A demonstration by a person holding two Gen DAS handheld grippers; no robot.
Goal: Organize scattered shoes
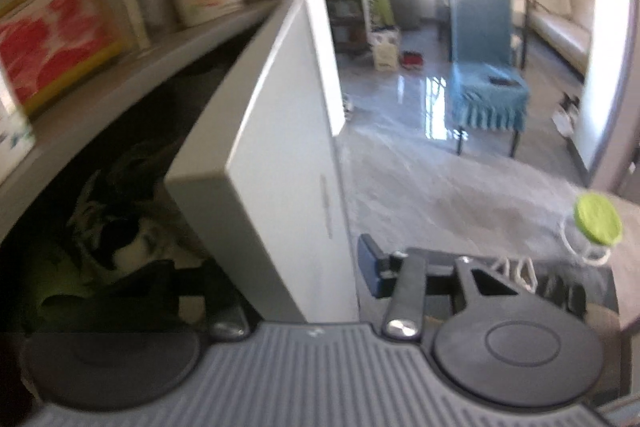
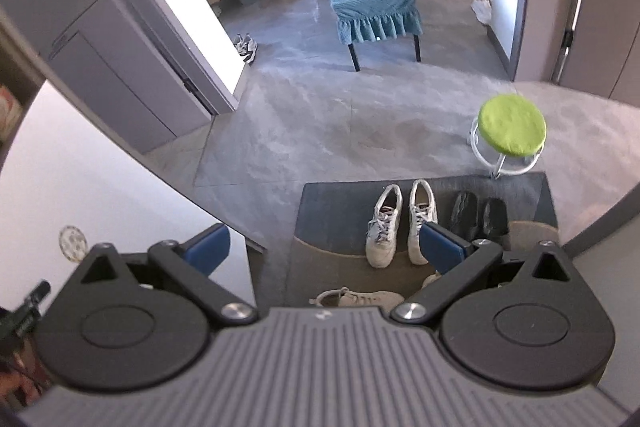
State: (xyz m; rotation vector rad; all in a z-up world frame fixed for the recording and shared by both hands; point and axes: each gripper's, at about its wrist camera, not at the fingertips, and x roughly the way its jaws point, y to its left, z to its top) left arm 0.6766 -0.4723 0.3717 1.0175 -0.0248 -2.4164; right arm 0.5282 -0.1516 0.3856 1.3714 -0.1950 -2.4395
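Right hand-held gripper (image 2: 324, 247): spread wide, empty, above the mat.
Cabinet door (image 1: 280, 155): swung open left of the mat; left hand-held gripper (image 1: 280, 291) straddles its edge, grip uncertain.
Mat (image 2: 332, 203): landmark.
White shoes (image 2: 400, 223): paired at mat centre.
Black shoes (image 2: 478, 213): paired on mat's right.
Beige shoe (image 2: 360, 298): sideways at mat's near edge; likely needs straightening, so pinch its collar.

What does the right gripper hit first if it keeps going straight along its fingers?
Probably the dark mat on the floor, around the pair of white sneakers. The right gripper is open and empty, with nothing in between. Depth is hard to judge through the fisheye.
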